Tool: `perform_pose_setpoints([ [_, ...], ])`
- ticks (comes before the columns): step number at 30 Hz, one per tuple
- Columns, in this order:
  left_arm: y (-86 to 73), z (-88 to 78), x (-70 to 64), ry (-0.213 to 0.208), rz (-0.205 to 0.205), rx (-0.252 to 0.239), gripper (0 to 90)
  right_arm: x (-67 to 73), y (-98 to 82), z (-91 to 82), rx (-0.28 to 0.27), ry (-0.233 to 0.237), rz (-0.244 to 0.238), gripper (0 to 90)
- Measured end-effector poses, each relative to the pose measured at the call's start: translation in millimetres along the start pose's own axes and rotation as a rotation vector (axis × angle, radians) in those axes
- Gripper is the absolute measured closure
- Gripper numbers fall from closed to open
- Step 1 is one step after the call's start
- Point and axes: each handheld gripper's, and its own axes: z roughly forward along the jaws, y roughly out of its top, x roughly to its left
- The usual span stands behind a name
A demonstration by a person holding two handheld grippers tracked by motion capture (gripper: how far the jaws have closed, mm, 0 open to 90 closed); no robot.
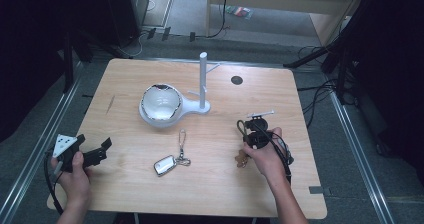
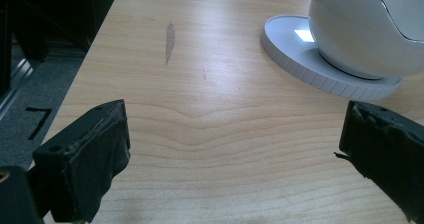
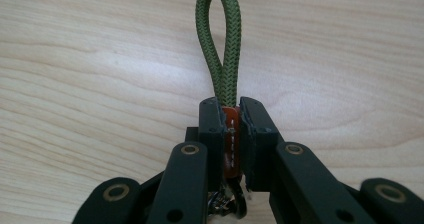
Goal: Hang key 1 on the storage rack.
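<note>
My right gripper [image 3: 231,109] is shut on a keychain: its pads squeeze a brown leather tab [image 3: 230,134], and an olive-green cord loop [image 3: 218,44] sticks out beyond the tips over the wood. In the high view the right gripper [image 1: 248,130] is at the table's right, with the green loop [image 1: 241,127] at its tip and a brown piece [image 1: 242,159] beside the hand. My left gripper [image 1: 95,143] rests at the left edge, open. In its own view the left gripper [image 2: 235,139] has bare wood between its jaws.
A white stand with an upright post [image 1: 203,81] and a white egg-like bowl [image 1: 160,103] on a round base [image 2: 310,59] occupies the table's middle. A silver key fob [image 1: 165,165] on a chain lies in front. A small pale rod [image 1: 260,114] lies beyond the right gripper.
</note>
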Motion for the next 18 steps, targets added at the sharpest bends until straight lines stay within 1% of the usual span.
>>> perform_pose_setpoints([
  [3, 0.0, 0.0, 0.0, 0.0, 0.0, 0.0, 0.1, 2.1, 1.1, -4.8, -0.046, -0.003, -0.011, 82.4],
  [4, 0.0, 0.0, 0.0, 0.0, 0.0, 0.0, 0.1, 2.1, 1.1, -4.8, -0.046, -0.003, -0.011, 82.4],
  [5, 0.0, 0.1, 0.0, 0.0, 0.0, 0.0, 0.1, 3.2, 1.4, -6.5, -0.059, -0.003, -0.006, 82.3],
  [6, 0.0, 0.0, -0.1, 0.0, 0.0, 0.0, 0.1, 4.6, 2.1, -9.1, -0.09, 0.004, -0.018, 82.4],
  [9, 0.0, 0.0, 0.1, 0.0, -0.001, 0.001, 0.1, 6.5, 3.0, -11.7, -0.103, 0.005, -0.017, 82.4],
  [10, 0.1, -0.1, 0.2, -0.001, -0.001, 0.002, 0.1, 7.7, 4.1, -13.9, -0.121, 0.011, -0.021, 82.3],
  [13, 0.1, -0.1, 0.2, -0.001, 0.0, 0.002, 0.1, 8.7, 5.3, -16.4, -0.141, 0.014, -0.021, 82.3],
  [15, 0.0, -0.2, 0.1, 0.001, -0.003, 0.0, 0.1, 9.5, 7.6, -21.0, -0.183, 0.017, -0.022, 82.3],
  [16, 0.0, -0.2, 0.1, 0.001, -0.003, 0.0, 0.1, 9.5, 7.6, -21.0, -0.183, 0.017, -0.022, 82.3],
  [17, 0.0, -0.2, 0.3, -0.001, -0.003, 0.002, 0.1, 9.9, 9.6, -25.0, -0.214, 0.019, -0.023, 82.3],
  [18, 0.0, -0.2, 0.3, -0.001, -0.003, 0.002, 0.1, 10.4, 10.6, -27.3, -0.231, 0.016, -0.027, 82.2],
])
